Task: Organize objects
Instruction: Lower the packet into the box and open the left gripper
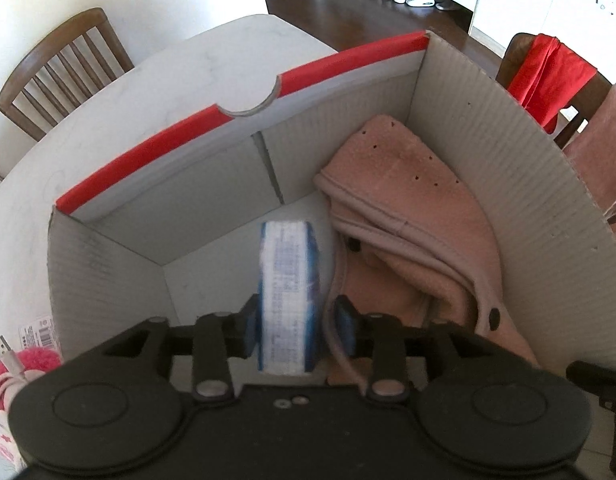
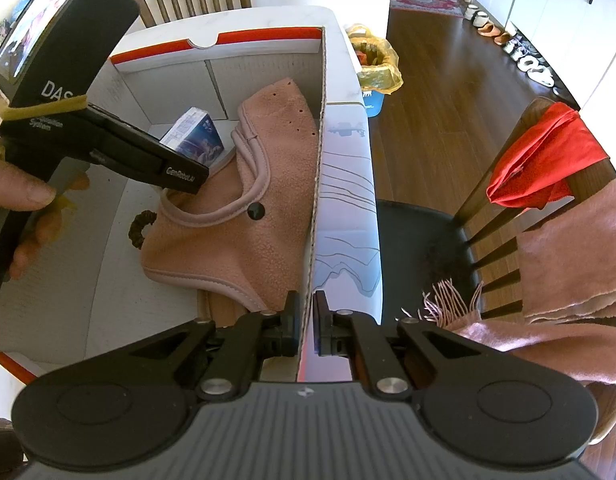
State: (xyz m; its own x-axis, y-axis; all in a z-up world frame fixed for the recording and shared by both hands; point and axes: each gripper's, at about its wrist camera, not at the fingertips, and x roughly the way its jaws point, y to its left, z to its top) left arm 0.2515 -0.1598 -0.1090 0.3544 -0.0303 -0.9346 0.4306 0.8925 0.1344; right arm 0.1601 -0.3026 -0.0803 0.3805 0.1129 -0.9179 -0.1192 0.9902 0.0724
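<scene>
An open cardboard box (image 1: pixel 167 152) with a red rim stands on the white table (image 1: pixel 107 92). Inside it a pink fleece garment (image 1: pixel 408 200) lies along the right side. Beside the garment a small blue-and-white carton (image 1: pixel 287 280) stands on the box floor. My left gripper (image 1: pixel 295 320) reaches down into the box and straddles the carton. Its jaws are open, and a gap shows between the right pad (image 1: pixel 344 320) and the carton. In the right wrist view my right gripper (image 2: pixel 306 320) is shut on the box's right wall (image 2: pixel 318 160) at its top edge.
A brown hair tie (image 2: pixel 141 232) lies on the box floor near the garment. A pink pom-pom and a USB cable (image 1: pixel 7 354) lie left of the box. Wooden chairs (image 1: pixel 63 68) stand around; one on the right carries a red cloth (image 2: pixel 548 156) and a pink scarf (image 2: pixel 568 260).
</scene>
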